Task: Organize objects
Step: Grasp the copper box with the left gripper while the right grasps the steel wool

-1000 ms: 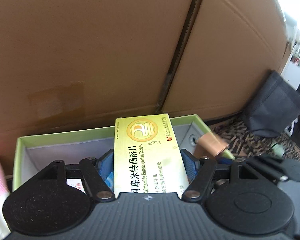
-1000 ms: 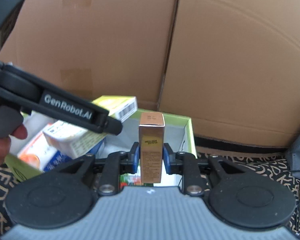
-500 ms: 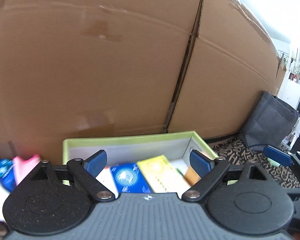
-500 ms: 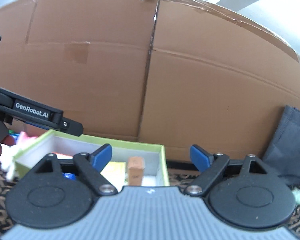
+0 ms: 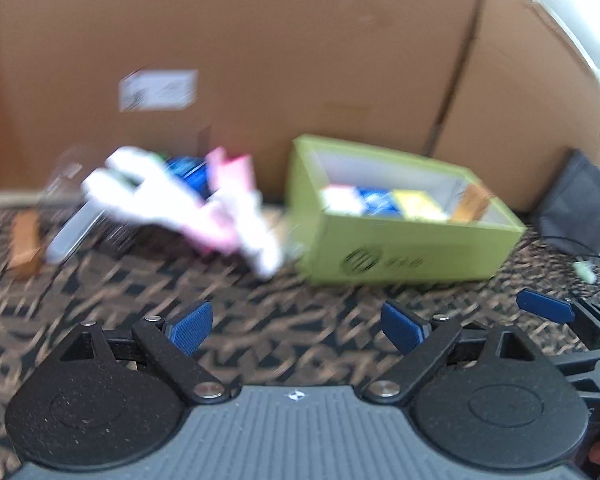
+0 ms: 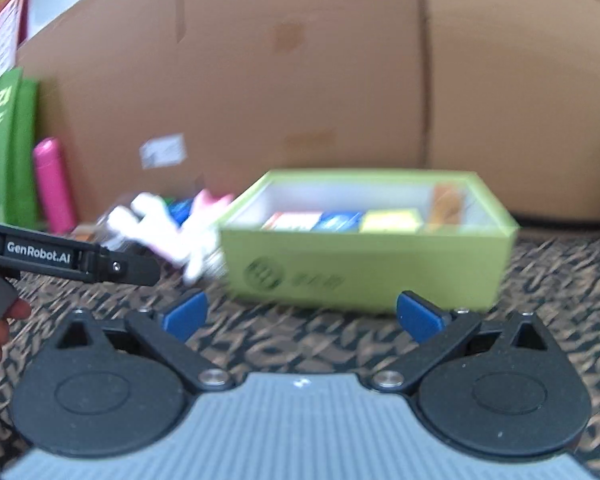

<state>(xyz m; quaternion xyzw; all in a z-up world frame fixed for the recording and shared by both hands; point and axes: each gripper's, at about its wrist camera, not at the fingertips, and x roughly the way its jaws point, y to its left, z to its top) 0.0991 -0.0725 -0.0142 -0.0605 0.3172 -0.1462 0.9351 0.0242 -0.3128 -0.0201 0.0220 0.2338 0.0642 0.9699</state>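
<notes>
A lime-green box (image 5: pixel 412 248) (image 6: pixel 364 264) stands on the patterned floor covering. Inside it sit a yellow carton (image 5: pixel 418 204) (image 6: pixel 392 220), a blue carton (image 5: pixel 376 200) (image 6: pixel 336 220), a white carton (image 5: pixel 340 198) and an upright copper carton (image 5: pixel 470 202) (image 6: pixel 446 204). My left gripper (image 5: pixel 296 326) is open and empty, short of the box and to its left. My right gripper (image 6: pixel 302 315) hangs in front of the box, its jaws opening with nothing between them. A blurred heap of white and pink packets (image 5: pixel 172 196) (image 6: pixel 160 224) lies left of the box.
A tall cardboard wall (image 5: pixel 300 60) runs behind everything. A small brown carton (image 5: pixel 26 244) and a silvery tube (image 5: pixel 72 232) lie far left. A pink bottle (image 6: pixel 52 184) and a green bag (image 6: pixel 4 136) stand at the left; a dark bag (image 5: pixel 580 204) sits right.
Both grippers let go of their cartons, the yellow one and the copper one, which now sit in the box. Both opened wide and pulled back; the left one swung leftwards.
</notes>
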